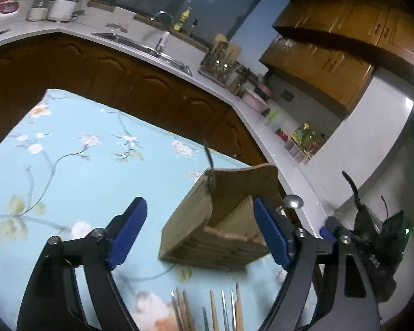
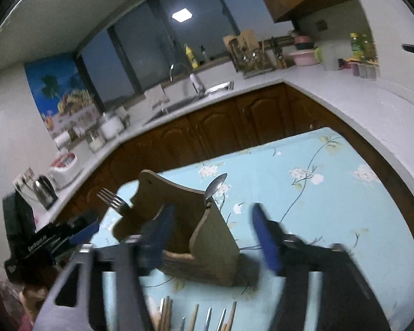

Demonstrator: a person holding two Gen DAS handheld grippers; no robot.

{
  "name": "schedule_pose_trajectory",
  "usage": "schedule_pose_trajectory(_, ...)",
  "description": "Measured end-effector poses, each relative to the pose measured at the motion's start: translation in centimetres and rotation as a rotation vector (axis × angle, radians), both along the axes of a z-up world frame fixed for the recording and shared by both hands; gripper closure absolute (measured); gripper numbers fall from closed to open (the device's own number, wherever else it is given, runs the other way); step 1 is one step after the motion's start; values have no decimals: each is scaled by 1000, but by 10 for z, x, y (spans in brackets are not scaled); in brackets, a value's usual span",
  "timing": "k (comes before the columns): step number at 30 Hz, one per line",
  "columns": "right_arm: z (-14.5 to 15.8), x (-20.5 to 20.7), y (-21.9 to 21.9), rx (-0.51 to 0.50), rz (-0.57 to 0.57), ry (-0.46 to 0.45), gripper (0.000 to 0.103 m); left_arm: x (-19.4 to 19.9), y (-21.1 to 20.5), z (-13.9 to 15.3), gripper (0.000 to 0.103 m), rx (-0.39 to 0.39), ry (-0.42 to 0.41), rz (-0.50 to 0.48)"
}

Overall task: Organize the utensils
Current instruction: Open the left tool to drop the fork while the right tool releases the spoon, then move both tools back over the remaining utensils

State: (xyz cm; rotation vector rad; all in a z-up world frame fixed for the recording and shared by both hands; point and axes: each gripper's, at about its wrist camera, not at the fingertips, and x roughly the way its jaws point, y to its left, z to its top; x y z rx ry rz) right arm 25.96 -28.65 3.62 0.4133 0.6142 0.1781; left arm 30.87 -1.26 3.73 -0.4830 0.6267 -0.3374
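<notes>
A wooden utensil holder stands on the blue flowered tablecloth. A fork and a spoon stick out of it. In the left wrist view the spoon's bowl shows at the holder's right, and a thin metal utensil rises from its near corner. My left gripper is open, its blue pads standing wide on either side of the holder. My right gripper is open too, blurred, and not pressing the holder. Loose chopsticks and forks lie at the near edge.
A white L-shaped counter with brown cabinets wraps around behind the table, with a sink, a dish rack, jars and bottles. A kettle and a toaster stand on the left. The other gripper's body is close beside each.
</notes>
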Motion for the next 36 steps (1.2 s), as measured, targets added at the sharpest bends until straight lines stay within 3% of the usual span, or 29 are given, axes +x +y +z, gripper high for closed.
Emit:
schedule_pose_trajectory(3,5,-23,-1,5,-7,-33,9,-26,8,1,15,18,-5,30)
schedule_pose_trajectory(13,2,-116,15,-72,-38,-118,7,-127,31,-4,8,104,-86,112)
schedule_pose_trajectory(19,-17,-152,27,-117,-40,-71,7,-164,28,-24,8,179,-63,110)
schedule_pose_trajectory(27,-47,-172,34,-136,-13,23,7,-184,24,-55,8,233,47,107)
schedule_pose_trajectory(36,-57,-171,38,-139,-17,68,7,-181,23,-67,8,243,106,108)
